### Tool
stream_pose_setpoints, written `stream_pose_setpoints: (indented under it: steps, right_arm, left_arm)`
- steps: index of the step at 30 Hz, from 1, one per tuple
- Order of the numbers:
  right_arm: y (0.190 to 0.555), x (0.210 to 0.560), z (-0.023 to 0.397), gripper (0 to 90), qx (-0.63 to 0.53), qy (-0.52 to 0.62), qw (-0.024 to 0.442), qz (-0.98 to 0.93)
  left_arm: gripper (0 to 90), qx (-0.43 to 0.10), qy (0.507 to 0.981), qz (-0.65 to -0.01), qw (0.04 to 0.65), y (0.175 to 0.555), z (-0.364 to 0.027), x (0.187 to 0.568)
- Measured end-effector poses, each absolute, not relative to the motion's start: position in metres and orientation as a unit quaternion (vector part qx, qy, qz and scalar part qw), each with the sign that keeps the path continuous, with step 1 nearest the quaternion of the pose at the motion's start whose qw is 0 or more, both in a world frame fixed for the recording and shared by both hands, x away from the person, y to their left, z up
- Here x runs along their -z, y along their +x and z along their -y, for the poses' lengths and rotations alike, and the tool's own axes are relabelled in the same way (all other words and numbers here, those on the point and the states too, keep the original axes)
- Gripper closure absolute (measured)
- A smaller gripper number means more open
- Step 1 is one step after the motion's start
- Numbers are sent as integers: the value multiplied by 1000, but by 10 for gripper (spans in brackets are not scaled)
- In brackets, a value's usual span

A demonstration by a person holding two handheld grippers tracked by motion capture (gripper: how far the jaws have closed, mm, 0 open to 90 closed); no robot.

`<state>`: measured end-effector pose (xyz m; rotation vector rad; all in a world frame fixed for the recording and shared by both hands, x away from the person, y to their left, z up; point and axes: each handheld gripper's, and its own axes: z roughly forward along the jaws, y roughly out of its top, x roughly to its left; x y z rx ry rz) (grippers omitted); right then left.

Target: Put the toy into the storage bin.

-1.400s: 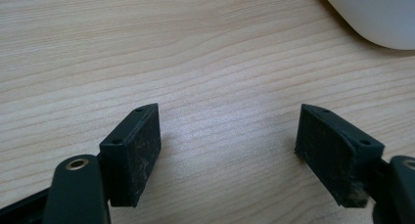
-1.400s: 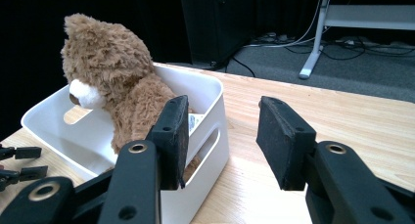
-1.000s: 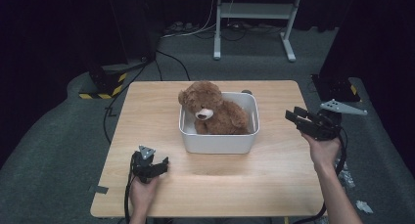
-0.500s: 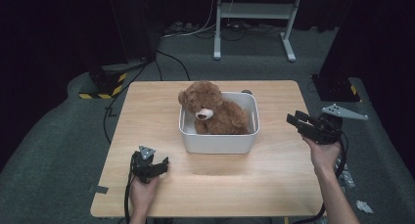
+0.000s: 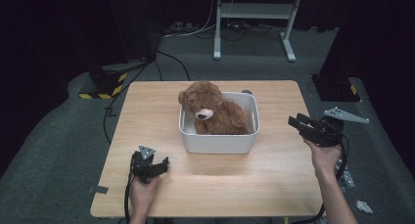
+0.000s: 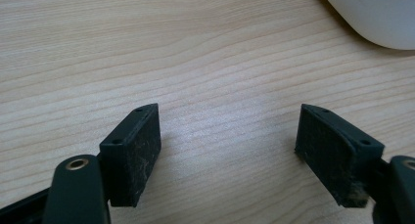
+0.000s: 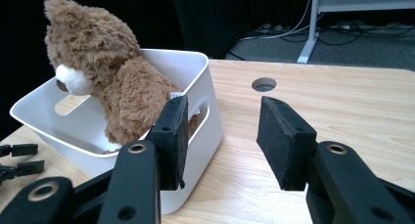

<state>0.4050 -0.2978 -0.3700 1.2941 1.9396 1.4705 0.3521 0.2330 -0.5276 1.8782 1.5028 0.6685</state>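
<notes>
High view, bear: the brown teddy bear sits inside the white tub around the middle of the table, leaning toward the tub's left wall with its head poking over the rim.
High view, right gripper: the right gripper floats by the table's right edge, well apart from the tub, nose aimed roughly at it.
High view, left gripper: the left gripper sits low near the front left corner, just off the tub's front left corner.
Left gripper view: jaws wide apart with only bare wood between them, and a bit of the tub's rounded corner up top. Nothing held.
Right gripper view: jaws apart and empty too, looking at the tub's handle end. The bear is slumped toward the far end, and a round hole in the tabletop sits beyond.
Step in hand, best guess: the right side is lining up to go for the bear or the tub.
Doing it well: probably come in over the rim and pinch deep into the bear's body, not the loose fur, with the jaws kept wide until they straddle it.
Left side tip: it could brace the tub so it doesn't skate across the wood.
</notes>
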Motion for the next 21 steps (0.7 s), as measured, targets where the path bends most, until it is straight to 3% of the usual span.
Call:
stream_pose_setpoints:
  steps: [21]
  right_arm:
    - [400,391,307,543,-527,482,174,-678]
  left_arm:
    - [248,-254,714,-571,317,352,-233,528]
